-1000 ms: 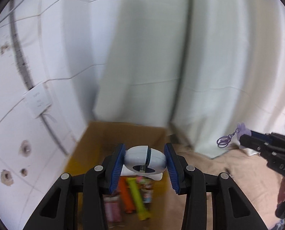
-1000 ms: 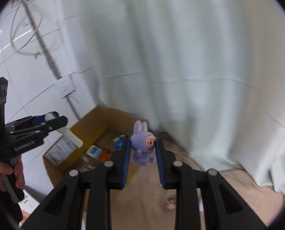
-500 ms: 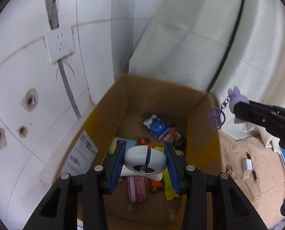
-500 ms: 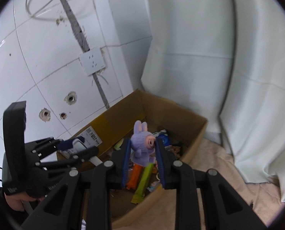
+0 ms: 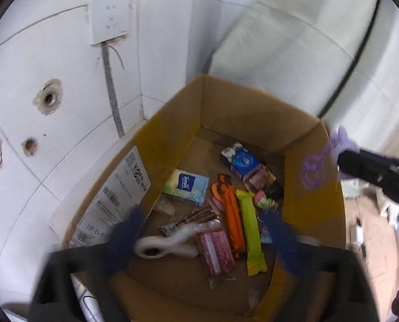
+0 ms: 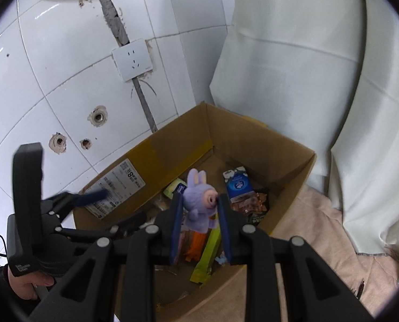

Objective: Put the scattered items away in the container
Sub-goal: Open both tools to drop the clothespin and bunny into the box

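An open cardboard box [image 5: 239, 115] stands on the floor in a tiled corner, with snack bars, tissue packs and sweets inside. My left gripper [image 5: 203, 221] hangs over its near end, blurred, with the fingers spread wide and nothing between them. A white rounded item [image 5: 167, 244] lies blurred in the box just below it. My right gripper [image 6: 200, 201] is shut on a purple plush bunny [image 6: 199, 196] above the box [image 6: 253, 145]. The bunny's purple keyring [image 5: 313, 173] dangles over the box's right wall. In the right wrist view, the left gripper [image 6: 113, 208] is at the lower left, held by a hand.
A white wall socket [image 6: 132, 63] and several drill holes [image 6: 98, 116] mark the tiled wall behind the box. A pale curtain [image 6: 307, 80] hangs on the right. Beige cloth [image 6: 320, 241] covers the floor, with small loose items [image 5: 358, 230] on it.
Both grippers swung down over the box. The left gripper opened and the white rounded item dropped out of it into the box. The right gripper kept its hold on the bunny.
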Action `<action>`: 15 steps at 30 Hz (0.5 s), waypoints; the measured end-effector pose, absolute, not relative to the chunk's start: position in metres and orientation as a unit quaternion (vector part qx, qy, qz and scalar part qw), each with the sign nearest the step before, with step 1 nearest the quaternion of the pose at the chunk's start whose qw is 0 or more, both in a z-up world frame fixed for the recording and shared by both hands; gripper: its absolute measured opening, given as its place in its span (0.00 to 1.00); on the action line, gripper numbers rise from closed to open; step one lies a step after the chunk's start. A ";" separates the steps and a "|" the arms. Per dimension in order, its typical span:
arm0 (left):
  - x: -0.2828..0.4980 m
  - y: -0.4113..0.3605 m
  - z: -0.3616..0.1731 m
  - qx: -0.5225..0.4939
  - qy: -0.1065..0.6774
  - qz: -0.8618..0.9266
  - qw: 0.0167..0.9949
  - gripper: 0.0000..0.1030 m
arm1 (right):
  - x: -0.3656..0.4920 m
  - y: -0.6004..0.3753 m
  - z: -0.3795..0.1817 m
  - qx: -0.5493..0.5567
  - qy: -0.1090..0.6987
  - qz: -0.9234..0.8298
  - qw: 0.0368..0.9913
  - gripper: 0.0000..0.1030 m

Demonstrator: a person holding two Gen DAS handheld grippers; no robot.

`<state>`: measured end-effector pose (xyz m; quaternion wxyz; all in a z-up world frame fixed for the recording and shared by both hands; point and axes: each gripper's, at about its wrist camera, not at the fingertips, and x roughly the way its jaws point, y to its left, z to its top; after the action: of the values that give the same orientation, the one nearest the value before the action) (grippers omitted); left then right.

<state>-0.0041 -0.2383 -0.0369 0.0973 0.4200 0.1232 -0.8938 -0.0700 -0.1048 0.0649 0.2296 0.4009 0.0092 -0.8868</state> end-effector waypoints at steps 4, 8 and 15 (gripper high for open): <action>-0.002 -0.243 -0.040 0.427 0.127 -0.889 0.109 1.00 | -0.074 -0.107 0.058 0.409 0.012 -0.883 0.230 0.29; -0.005 -0.243 -0.043 0.435 0.122 -0.885 0.112 1.00 | -0.077 -0.110 0.051 0.418 0.014 -0.878 0.232 0.29; -0.006 -0.241 -0.044 0.447 0.117 -0.881 0.101 1.00 | -0.078 -0.113 0.046 0.426 0.036 -0.878 0.214 0.66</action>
<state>-0.0060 -0.2406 -0.0444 0.1012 0.4469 0.1174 -0.8810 -0.0782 -0.1129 0.0462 0.2139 0.4262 0.0359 -0.8782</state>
